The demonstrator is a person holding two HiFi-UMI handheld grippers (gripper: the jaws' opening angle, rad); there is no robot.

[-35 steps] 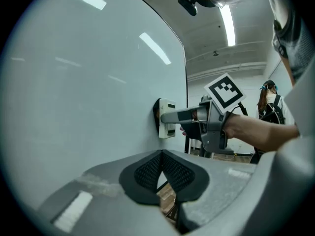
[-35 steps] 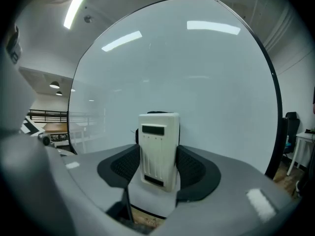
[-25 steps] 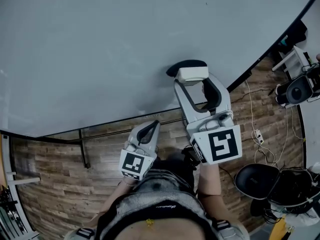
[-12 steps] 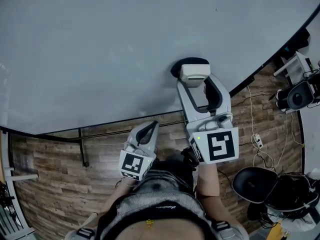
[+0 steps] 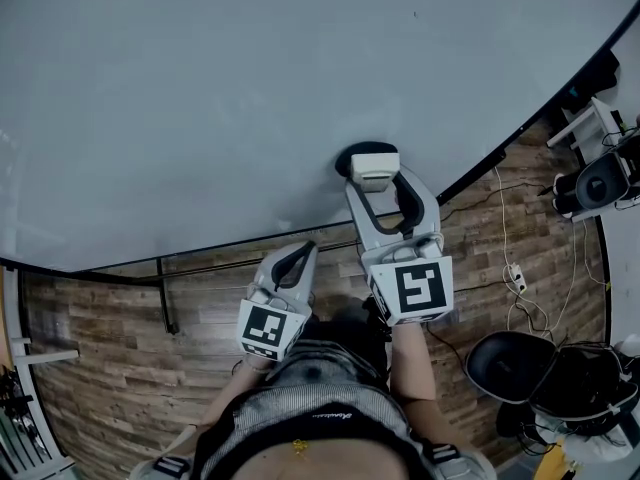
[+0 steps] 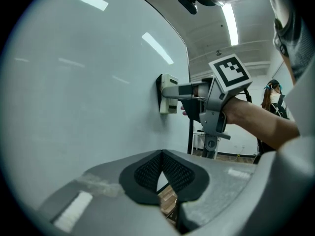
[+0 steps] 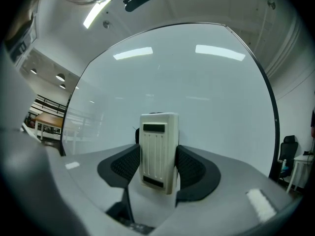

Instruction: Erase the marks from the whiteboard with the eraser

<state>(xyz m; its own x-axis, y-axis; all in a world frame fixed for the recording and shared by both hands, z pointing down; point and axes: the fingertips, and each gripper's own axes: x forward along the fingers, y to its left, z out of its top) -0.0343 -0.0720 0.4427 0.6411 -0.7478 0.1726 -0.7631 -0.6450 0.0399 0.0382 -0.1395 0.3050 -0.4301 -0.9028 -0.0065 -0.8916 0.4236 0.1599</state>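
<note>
A large whiteboard (image 5: 220, 98) fills most of the head view; I see no marks on it. My right gripper (image 5: 374, 181) is shut on a white eraser (image 5: 373, 170) whose dark felt presses against the lower part of the board. In the right gripper view the eraser (image 7: 158, 151) stands upright between the two dark pads, with the whiteboard (image 7: 206, 92) behind it. My left gripper (image 5: 296, 261) hangs low near my body, away from the board, with its jaws together and nothing in them. The left gripper view shows the right gripper (image 6: 170, 93) holding the eraser (image 6: 166, 94) on the board.
The whiteboard's dark frame and stand legs (image 5: 165, 293) run over a wood-plank floor (image 5: 110, 368). At the right are cables (image 5: 510, 258), a black chair (image 5: 515, 363) and a speaker-like device (image 5: 598, 180). A person (image 6: 272, 93) stands far off at the right of the left gripper view.
The right gripper with the eraser slid down the board and pulled a little toward my body. The left gripper stayed where it was.
</note>
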